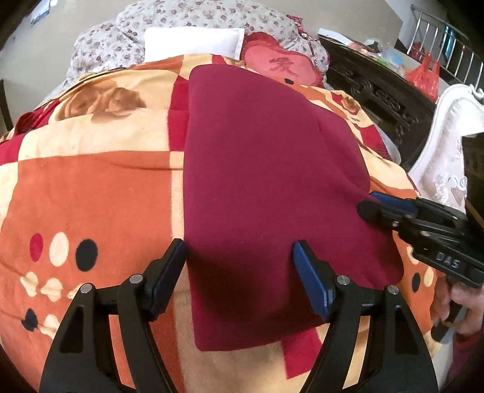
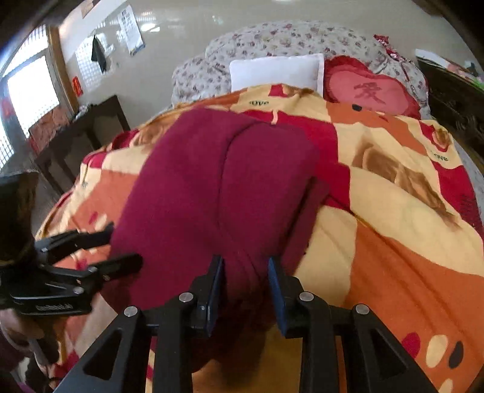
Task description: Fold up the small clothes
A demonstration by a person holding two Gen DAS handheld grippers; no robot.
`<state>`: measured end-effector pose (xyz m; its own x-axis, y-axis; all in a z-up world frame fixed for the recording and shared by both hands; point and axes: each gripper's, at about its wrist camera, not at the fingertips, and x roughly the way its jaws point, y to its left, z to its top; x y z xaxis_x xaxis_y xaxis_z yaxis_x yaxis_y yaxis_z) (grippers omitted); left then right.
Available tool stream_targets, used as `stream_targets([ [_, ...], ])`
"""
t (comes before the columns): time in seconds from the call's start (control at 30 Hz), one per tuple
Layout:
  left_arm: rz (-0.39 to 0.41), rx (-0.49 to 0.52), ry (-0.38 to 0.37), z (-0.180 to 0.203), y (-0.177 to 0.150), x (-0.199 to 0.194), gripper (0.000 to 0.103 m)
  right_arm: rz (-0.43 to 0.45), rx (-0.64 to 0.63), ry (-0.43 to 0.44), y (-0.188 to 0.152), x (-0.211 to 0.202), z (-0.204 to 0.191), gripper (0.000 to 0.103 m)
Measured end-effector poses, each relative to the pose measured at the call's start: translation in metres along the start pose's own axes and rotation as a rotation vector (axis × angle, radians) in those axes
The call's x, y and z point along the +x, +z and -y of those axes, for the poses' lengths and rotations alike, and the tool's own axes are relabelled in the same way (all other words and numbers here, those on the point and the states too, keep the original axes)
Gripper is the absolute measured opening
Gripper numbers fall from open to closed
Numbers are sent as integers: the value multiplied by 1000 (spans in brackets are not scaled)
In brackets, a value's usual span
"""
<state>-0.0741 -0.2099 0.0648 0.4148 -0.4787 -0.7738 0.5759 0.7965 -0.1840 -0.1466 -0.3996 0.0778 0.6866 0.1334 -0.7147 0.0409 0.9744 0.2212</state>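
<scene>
A dark red garment [image 1: 263, 187] lies folded flat on the orange and cream patterned blanket [image 1: 90, 187]. My left gripper [image 1: 239, 257] is open above the garment's near edge, its jaws wide apart and empty. My right gripper [image 2: 245, 273] has a bunched fold of the garment [image 2: 211, 187] between its narrowly spaced jaws at the right edge. In the left wrist view the right gripper [image 1: 370, 204] meets the garment's right corner. In the right wrist view the left gripper [image 2: 121, 245] stands open at the garment's left side.
A white pillow [image 1: 193, 42], a red heart cushion [image 1: 278, 68] and a floral quilt [image 1: 211, 15] lie at the bed's head. A dark carved cabinet [image 1: 378, 93] and a white chair [image 1: 447, 145] stand on the right. A dark table [image 2: 81, 136] stands on the left.
</scene>
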Motion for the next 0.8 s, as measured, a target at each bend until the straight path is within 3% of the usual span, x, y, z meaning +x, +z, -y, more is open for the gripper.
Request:
stream_targets([
  [0.13, 13, -4, 9, -3, 3, -8, 73, 85, 67, 37, 11, -21, 0, 32],
  [0.2, 24, 5, 15, -2, 4, -12, 73, 137, 97, 28, 22, -24, 2, 54],
  [0.27, 33, 14, 19, -1, 5, -13, 73, 155, 130, 0, 35, -19, 7, 62],
  [0.4, 31, 9, 13, -2, 8, -10, 73, 89, 212, -15, 56, 16, 28, 62],
  [0.5, 24, -2, 9, -3, 9, -5, 73, 76, 284, 31, 63, 33, 43, 61],
  [0.53, 19, -11, 3, -4, 9, -3, 73, 80, 294, 55, 67, 40, 46, 58],
  [0.6, 17, -16, -2, -3, 10, 0, 73, 70, 252, 37, 72, 47, 44, 29],
  [0.63, 18, -15, 0, -2, 11, 1, 73, 71, 220, 20, 74, 48, 42, 21],
  [0.8, 48, -14, 8, 4, 20, 3, 73, 111, 72, -75, 96, 43, 34, 9],
])
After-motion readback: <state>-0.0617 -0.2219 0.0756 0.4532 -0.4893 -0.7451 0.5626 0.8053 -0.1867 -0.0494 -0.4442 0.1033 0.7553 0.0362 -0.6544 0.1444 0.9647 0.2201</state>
